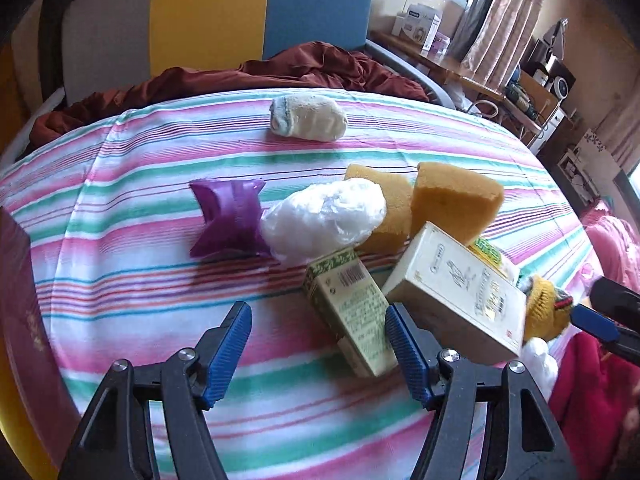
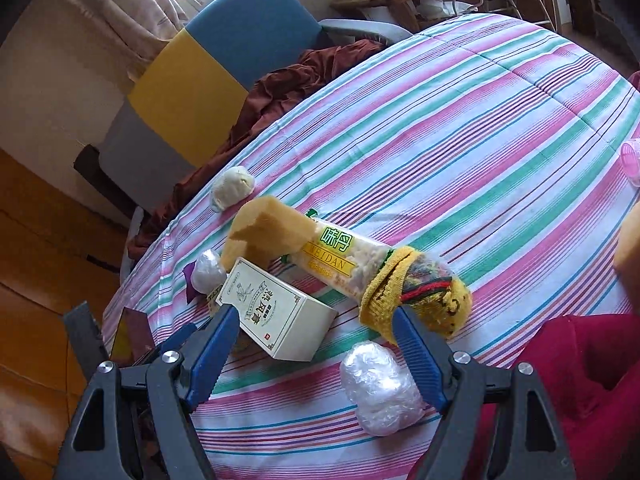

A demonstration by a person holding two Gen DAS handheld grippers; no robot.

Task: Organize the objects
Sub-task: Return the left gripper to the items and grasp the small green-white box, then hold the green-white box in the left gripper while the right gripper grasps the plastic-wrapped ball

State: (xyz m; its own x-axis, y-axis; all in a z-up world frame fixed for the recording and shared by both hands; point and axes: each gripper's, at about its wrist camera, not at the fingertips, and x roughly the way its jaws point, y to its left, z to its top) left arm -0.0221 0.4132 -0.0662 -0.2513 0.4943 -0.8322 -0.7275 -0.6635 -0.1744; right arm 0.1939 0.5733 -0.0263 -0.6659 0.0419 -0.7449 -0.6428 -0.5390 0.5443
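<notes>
Clutter on the striped bedspread [image 1: 120, 184] looks unsorted to us: sponges [image 1: 456, 200], cream box [image 2: 280, 312], green box [image 1: 352, 304] heaped, rolled sock [image 1: 308, 118] apart, while our left gripper [image 1: 318, 332] and right gripper [image 2: 316, 344] hover with jaws parted, empty.

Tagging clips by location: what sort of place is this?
Probably a bedroom at home: a striped bedsheet holding the objects, a rumpled brown quilt against a padded headboard, and curtains.
</notes>
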